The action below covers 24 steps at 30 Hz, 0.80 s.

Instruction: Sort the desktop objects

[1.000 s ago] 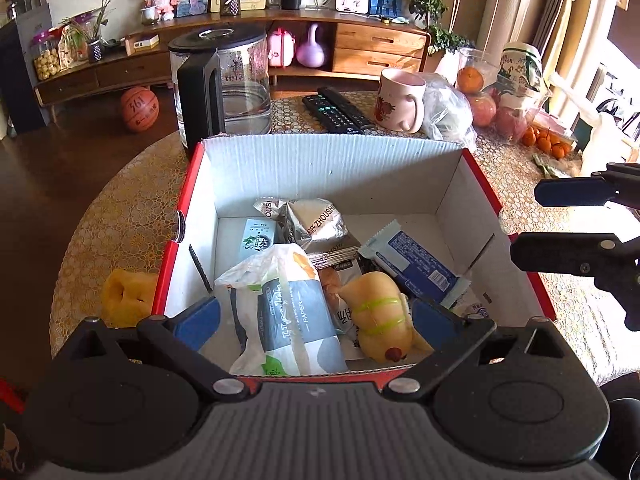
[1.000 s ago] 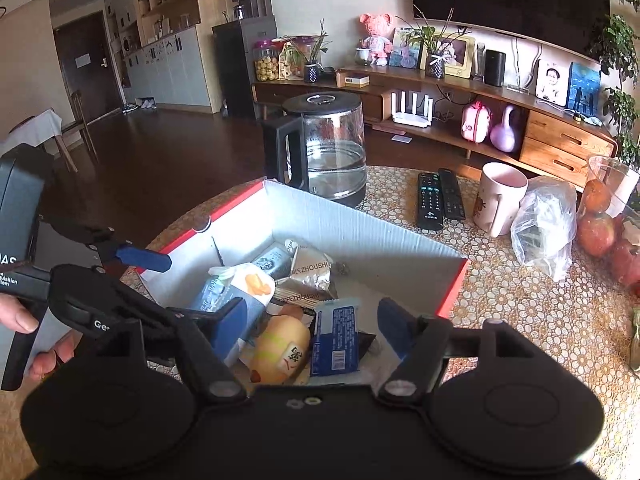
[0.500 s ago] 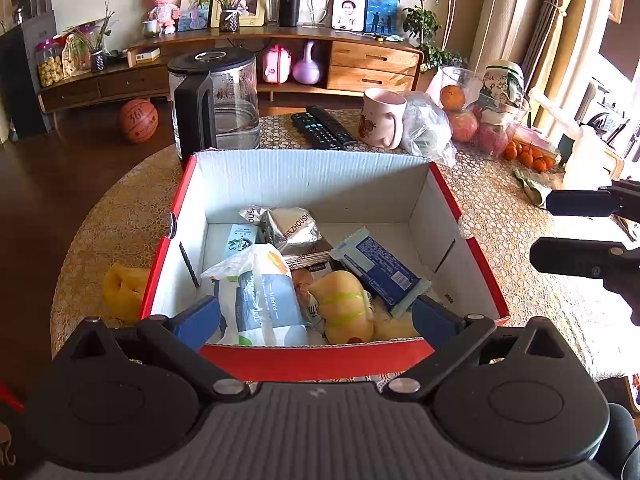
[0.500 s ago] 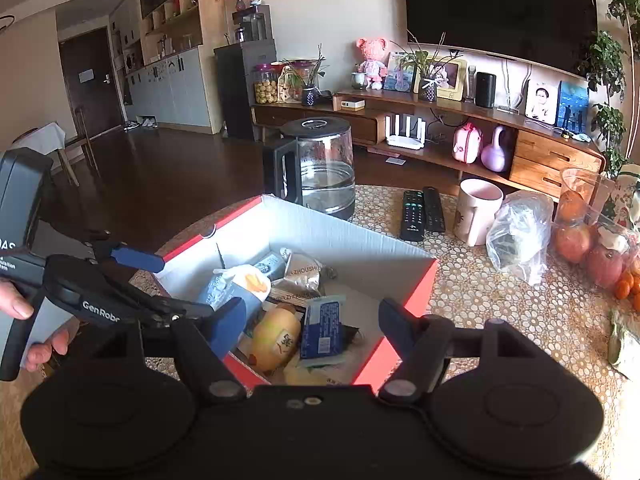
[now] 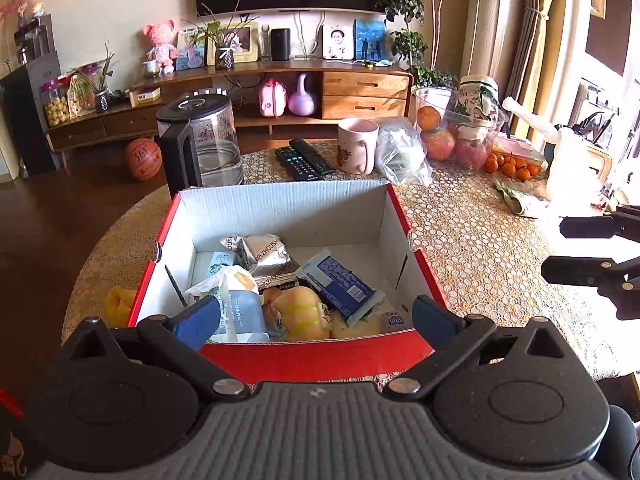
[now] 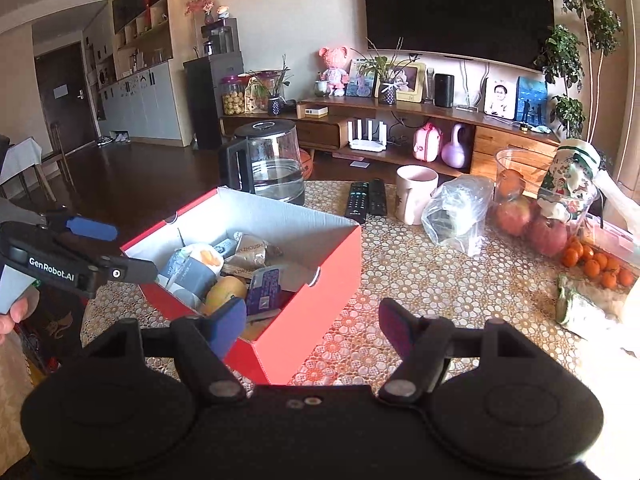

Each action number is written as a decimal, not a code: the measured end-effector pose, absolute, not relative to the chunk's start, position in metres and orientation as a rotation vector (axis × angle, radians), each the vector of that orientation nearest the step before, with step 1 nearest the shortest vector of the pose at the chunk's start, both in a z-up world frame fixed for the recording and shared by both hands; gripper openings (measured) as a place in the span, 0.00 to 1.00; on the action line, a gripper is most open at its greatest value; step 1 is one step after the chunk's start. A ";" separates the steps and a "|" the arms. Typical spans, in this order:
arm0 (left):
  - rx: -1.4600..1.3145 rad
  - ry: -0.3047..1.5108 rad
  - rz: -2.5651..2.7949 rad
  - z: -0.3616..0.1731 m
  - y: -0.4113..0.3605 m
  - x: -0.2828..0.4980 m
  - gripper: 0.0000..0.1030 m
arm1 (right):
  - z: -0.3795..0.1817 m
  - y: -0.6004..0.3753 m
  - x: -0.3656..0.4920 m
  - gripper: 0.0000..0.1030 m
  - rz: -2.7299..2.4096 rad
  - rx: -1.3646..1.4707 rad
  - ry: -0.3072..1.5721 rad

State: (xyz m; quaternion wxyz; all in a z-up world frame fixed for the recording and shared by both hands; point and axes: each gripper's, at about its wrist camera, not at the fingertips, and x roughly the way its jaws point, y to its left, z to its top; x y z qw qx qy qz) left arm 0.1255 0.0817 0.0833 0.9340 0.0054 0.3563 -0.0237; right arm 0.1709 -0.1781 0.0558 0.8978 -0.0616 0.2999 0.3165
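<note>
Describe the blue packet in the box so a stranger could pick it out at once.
Find the red cardboard box on the lace-covered table. Inside, right of the yellow bottle, lies the blue packet: flat, tilted, the only one with white print and a barcode.

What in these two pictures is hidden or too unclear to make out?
- Floor of the red cardboard box: left wrist view, covered by piled packets.
- Yellow soft object: left wrist view, half behind the box wall; unidentifiable.
- Clear plastic bag: both views, contents blurred.
- White object: left wrist view, washed out by window glare.
</note>
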 end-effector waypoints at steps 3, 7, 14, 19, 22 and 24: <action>0.036 0.697 -0.034 0.086 0.069 0.116 1.00 | 0.053 -0.190 0.163 0.71 0.642 -0.130 0.614; 0.067 0.633 0.008 0.091 0.052 0.100 1.00 | 0.049 -0.202 0.152 0.71 0.624 -0.144 0.606; 0.087 0.605 0.028 0.089 0.028 0.081 1.00 | 0.038 -0.222 0.137 0.71 0.578 -0.159 0.601; 0.082 0.617 0.010 0.084 0.016 0.074 1.00 | 0.031 -0.234 0.129 0.71 0.554 -0.157 0.602; 0.092 0.634 0.011 0.077 0.010 0.072 1.00 | 0.026 -0.242 0.124 0.71 0.541 -0.160 0.606; 0.087 0.650 0.014 0.071 0.007 0.071 1.00 | 0.023 -0.247 0.121 0.71 0.530 -0.158 0.610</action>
